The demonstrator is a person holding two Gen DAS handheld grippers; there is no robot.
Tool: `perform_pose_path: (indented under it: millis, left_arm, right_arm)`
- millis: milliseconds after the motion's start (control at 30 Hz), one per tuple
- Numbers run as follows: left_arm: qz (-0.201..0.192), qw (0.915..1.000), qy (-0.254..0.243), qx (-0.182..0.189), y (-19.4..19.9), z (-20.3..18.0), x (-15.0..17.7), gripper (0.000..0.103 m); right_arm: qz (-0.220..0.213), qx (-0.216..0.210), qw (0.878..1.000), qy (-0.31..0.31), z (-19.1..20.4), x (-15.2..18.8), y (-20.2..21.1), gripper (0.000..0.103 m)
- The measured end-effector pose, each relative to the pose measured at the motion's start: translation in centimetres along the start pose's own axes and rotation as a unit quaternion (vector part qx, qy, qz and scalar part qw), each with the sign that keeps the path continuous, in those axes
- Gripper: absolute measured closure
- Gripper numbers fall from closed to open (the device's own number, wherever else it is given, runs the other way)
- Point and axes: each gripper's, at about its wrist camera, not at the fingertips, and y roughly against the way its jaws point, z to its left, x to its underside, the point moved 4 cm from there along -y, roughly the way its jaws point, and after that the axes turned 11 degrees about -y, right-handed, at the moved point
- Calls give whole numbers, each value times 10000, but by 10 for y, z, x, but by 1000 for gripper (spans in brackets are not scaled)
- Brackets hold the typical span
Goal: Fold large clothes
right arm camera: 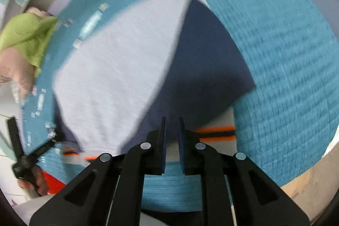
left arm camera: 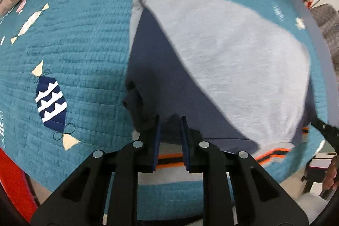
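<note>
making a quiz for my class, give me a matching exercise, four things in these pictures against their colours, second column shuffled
Things:
1. quilted bed cover
2. crumpled cloth at the bed's far edge
3. big folded-over panel of the garment
4. thin stripes on the garment's hem band

Colours:
A. orange and black
B. lime green
C. teal
D. light grey

Pairs: 1-C, 2-B, 3-D, 4-A

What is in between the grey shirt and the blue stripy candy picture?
Only bare teal quilt, seen in the left wrist view, between grey shirt and stripy candy.
</note>
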Motion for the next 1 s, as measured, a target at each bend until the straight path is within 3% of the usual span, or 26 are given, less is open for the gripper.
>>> perform_pose_path:
  millis: [200,300,467,600,800,900,1000]
  left_arm:
    - [-544,9981,-240,146,25,-23,-35,83]
    - [-851,9954,-385,192,31,-42,-62,83]
    - [-1621,9845,-553,369,22,-70,-114,83]
    - [-1945,9784,-696,-76,-13,-82,-136,83]
    - [-1655,9831,-731,-264,-70,-74,-132,84]
    - [-1709,9796,-983,-401,-73,-69,-128,84]
    - [-1721,9800,-797,-597,-67,-54,-125,85]
  right_arm:
    - [-516,-37,9987,25,8,-39,14,92]
    - [-786,-325,9959,313,34,-51,14,82]
    - [-1195,-580,9843,1163,102,-65,-22,81]
    - [-1349,-959,9747,1505,132,-74,-62,82]
    - [-909,-763,9783,1700,116,-70,-121,86]
    - [-799,-802,9805,1605,97,-71,-124,96]
    - [-937,-685,9814,1532,83,-78,-111,97]
